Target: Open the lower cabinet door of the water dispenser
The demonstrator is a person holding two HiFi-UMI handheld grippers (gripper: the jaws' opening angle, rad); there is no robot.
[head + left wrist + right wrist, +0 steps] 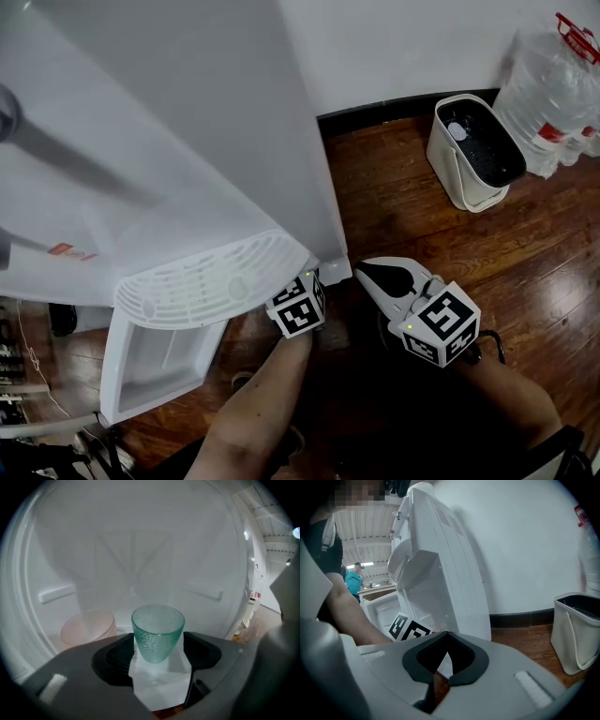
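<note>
On a dark wooden floor [441,234] the water dispenser [187,141] stands with its lower cabinet door [155,361] swung wide, so the opening looks done. The left gripper [159,641] is inside the cabinet, jaws apart either side of a green cup [157,630], close to the cabinet walls. The right gripper [447,634] is outside, jaws together and empty, with open floor before the white bin [473,155].

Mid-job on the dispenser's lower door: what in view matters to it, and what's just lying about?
Part of the job:
- water dispenser
- lower cabinet door, already open
- left gripper, jaws either side of the green cup

Lying about:
- pink cup
- right gripper, shut, empty
- white bin
- water bottles
</note>
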